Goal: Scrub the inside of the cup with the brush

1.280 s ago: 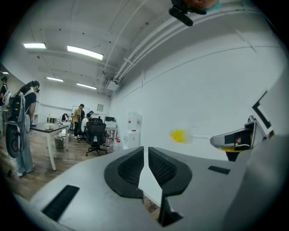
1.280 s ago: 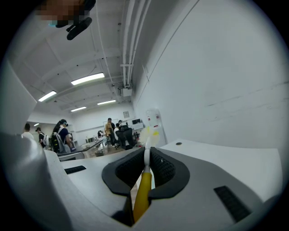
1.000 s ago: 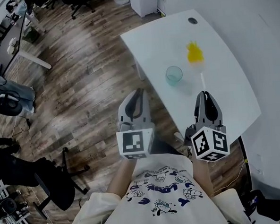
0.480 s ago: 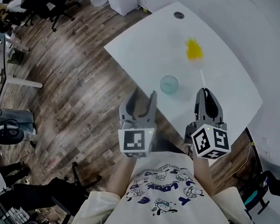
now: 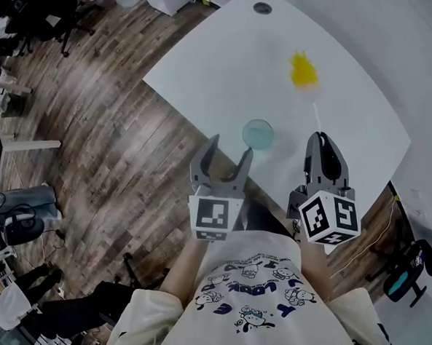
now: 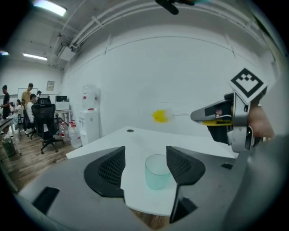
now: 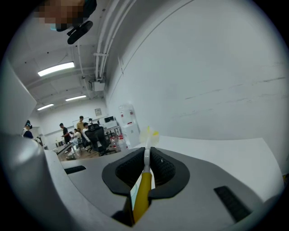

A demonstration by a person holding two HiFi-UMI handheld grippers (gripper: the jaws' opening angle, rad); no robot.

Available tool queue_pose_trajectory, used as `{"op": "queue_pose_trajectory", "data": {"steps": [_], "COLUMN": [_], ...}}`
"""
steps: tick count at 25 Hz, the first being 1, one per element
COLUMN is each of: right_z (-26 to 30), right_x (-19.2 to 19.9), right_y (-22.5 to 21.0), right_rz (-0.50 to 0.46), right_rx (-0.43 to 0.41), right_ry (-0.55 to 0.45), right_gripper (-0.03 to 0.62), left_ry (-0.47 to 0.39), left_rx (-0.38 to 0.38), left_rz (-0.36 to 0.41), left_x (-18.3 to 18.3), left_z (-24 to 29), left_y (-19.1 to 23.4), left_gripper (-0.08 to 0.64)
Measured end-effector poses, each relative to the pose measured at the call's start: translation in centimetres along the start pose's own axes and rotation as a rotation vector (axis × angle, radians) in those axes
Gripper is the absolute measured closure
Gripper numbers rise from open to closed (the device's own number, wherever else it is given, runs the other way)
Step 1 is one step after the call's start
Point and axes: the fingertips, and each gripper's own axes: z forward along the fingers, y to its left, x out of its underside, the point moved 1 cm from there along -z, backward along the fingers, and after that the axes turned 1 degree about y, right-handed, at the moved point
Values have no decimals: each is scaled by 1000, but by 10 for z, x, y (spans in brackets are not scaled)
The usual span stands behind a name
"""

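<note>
Teal-tinted clear plastic cup (image 5: 258, 134) upright near the white table (image 5: 216, 59) edge, just ahead of left gripper (image 5: 230, 147), fingers just been opening, nothing between them yet, seemingly. Meanwhile right gripper (image 5: 319, 138) clamped shut on yellow bristle-headed brush (image 5: 302, 69). Slide left around cup, squeeze gently, then dip brush.

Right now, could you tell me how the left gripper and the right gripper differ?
The left gripper has its jaws apart, having just been opening; the right gripper has its jaws shut. The left gripper holds nothing, with the cup standing just ahead of its tips; the right gripper clamps the brush by its handle. Both carry a marker cube and point out over the white table.
</note>
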Motion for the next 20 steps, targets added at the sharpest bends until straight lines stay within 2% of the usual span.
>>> {"op": "queue_pose_trajectory", "data": {"steps": [6,11,20], "right_z": [14,16,17], "right_x": [12,20,37], "right_y": [-12,-19,-25], "right_rz": [21,26,30], "right_rx": [37,68,86], "right_ry": [34,56,98], "right_gripper": [548,548,548], "left_ry": [34,96,155], "left_rx": [102,167,197], "left_rz": [45,78,73], "left_x": [20,45,75], "left_z": [20,32,50], "left_y": [-9,-16,-24], "left_gripper": [264,256,232]}}
